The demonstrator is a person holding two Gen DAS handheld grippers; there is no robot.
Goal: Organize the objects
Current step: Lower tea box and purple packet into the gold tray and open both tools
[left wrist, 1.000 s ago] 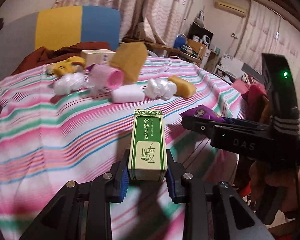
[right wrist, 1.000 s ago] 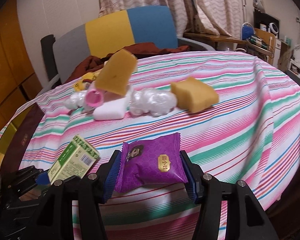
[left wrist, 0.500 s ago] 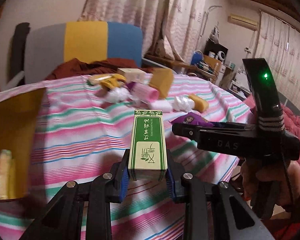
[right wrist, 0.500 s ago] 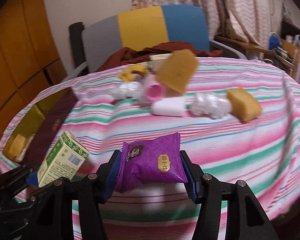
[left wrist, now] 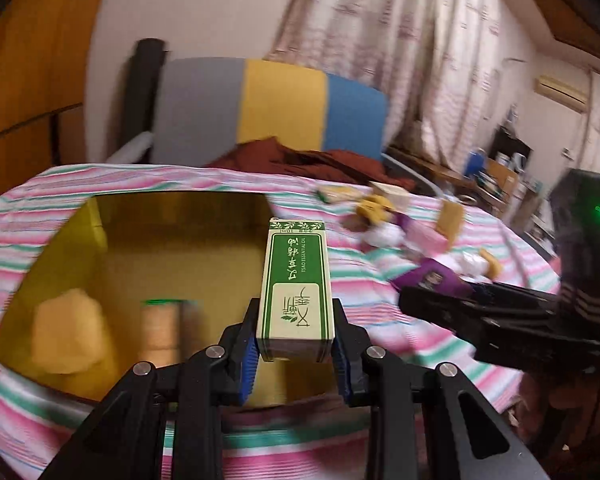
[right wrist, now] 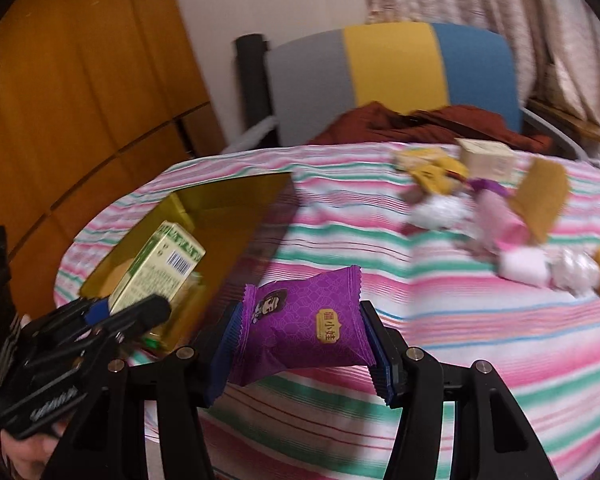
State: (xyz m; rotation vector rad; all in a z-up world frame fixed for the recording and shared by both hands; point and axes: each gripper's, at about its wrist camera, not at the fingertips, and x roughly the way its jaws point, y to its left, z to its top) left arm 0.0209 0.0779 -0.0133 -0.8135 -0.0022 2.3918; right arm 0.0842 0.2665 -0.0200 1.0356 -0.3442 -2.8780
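My left gripper [left wrist: 296, 354] is shut on a green and cream carton [left wrist: 296, 284], held above the near edge of an open yellow box [left wrist: 80, 236]. Inside the box lie a yellow sponge [left wrist: 66, 334] and a tan carton [left wrist: 160, 326]. My right gripper [right wrist: 306, 350] is shut on a purple snack packet [right wrist: 304, 322], above the striped cloth to the right of the yellow box [right wrist: 228, 204]. The green carton [right wrist: 158, 268] and the left gripper [right wrist: 100, 312] show at the left of the right wrist view. The right gripper [left wrist: 432, 298] with the purple packet [left wrist: 430, 280] shows at the right of the left wrist view.
A heap of loose items lies far right on the striped tablecloth [right wrist: 480, 320]: yellow sponges [right wrist: 542, 196], white pads [right wrist: 522, 266], a pink roll [right wrist: 500, 216], a cream box [right wrist: 486, 160]. A grey, yellow and blue chair [left wrist: 276, 108] stands behind the table. Wooden panels [right wrist: 72, 92] are at the left.
Both grippers have swung left across the table with their loads. The yellow box has come into view under the left gripper, and the heap of items has slid to the right.
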